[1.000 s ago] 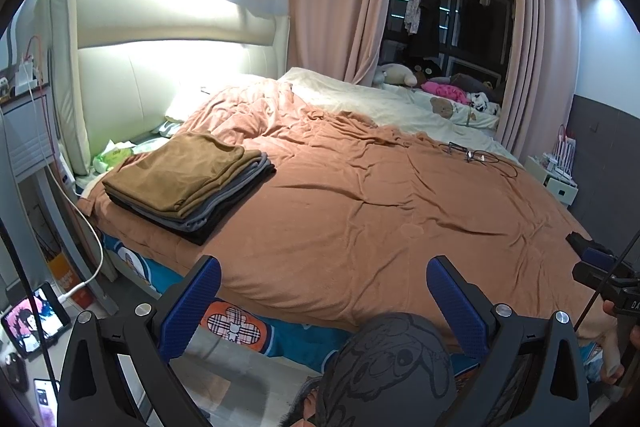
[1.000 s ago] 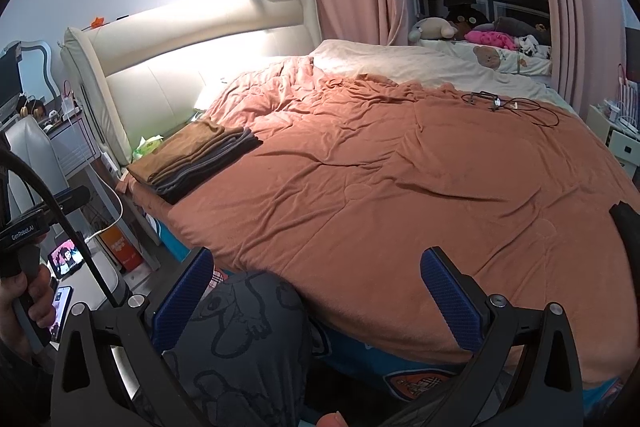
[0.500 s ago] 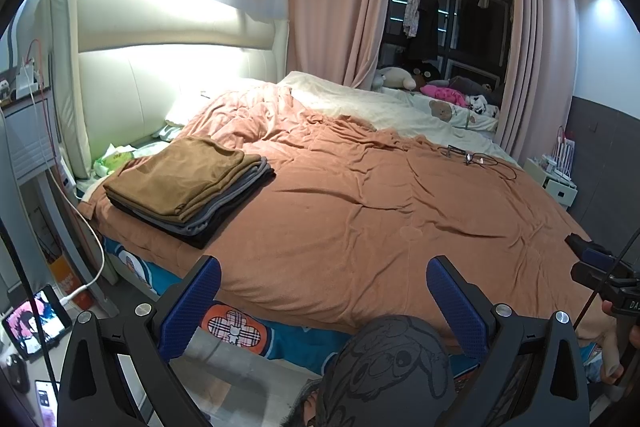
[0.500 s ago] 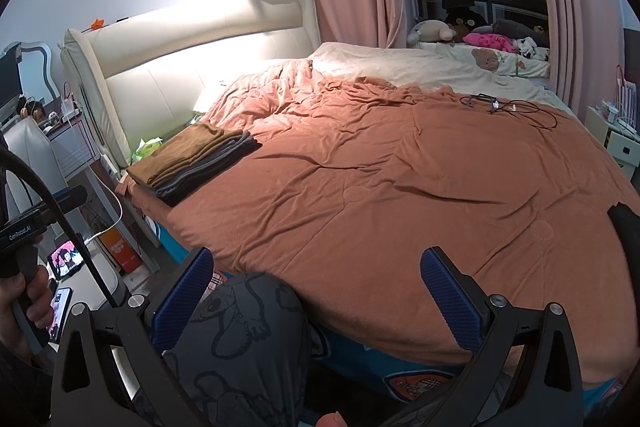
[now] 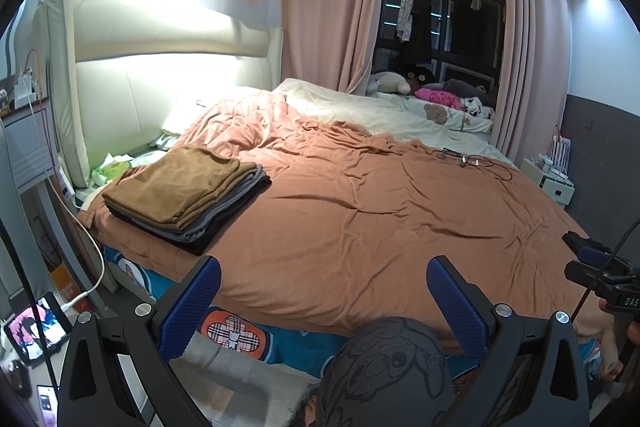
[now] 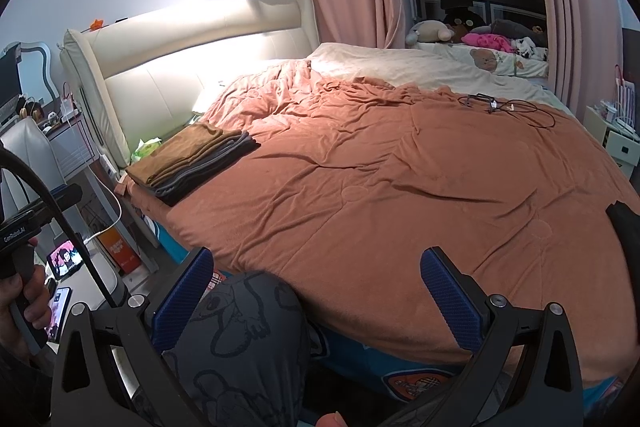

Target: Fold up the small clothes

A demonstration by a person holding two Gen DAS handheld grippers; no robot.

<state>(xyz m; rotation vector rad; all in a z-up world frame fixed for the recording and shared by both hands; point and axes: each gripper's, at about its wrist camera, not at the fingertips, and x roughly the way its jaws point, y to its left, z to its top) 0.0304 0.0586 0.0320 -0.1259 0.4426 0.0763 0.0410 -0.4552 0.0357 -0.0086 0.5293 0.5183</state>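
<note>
Grippers both wide apart and holding nothing: left gripper [image 5: 322,301] and right gripper [image 6: 316,293] hover off the near edge of the bed [image 5: 360,211], blue pads clearly separated in both wrist views. Between us and the bed edge sits a grey printed garment [image 6: 240,343], bunched over something rounded below the grippers; we cannot tell whether it is a loose piece to fold or clothing on the person's knee. Finished work: stack of folded clothes [image 5: 188,191], brown piece on top, grey and black under it, at the left end of the bed near the headboard [image 5: 160,83]. At the far right edge of the right wrist view a dark cloth [image 6: 626,227] lies on the orange blanket [image 6: 400,187]; only part of it is visible.

We judge the step as fetching the next piece, with no fold begun. To do it well:
- we pick one piece only, pinching at a hem or corner, not the bunched middle
- we lay it flat on the open middle of the blanket, well apart from the stack
- we keep clear of the cables [image 5: 472,161] on the far side
- we smooth it before the first fold, since the blanket is creased and soft
- each gripper takes a matching corner so the edges meet square
</note>
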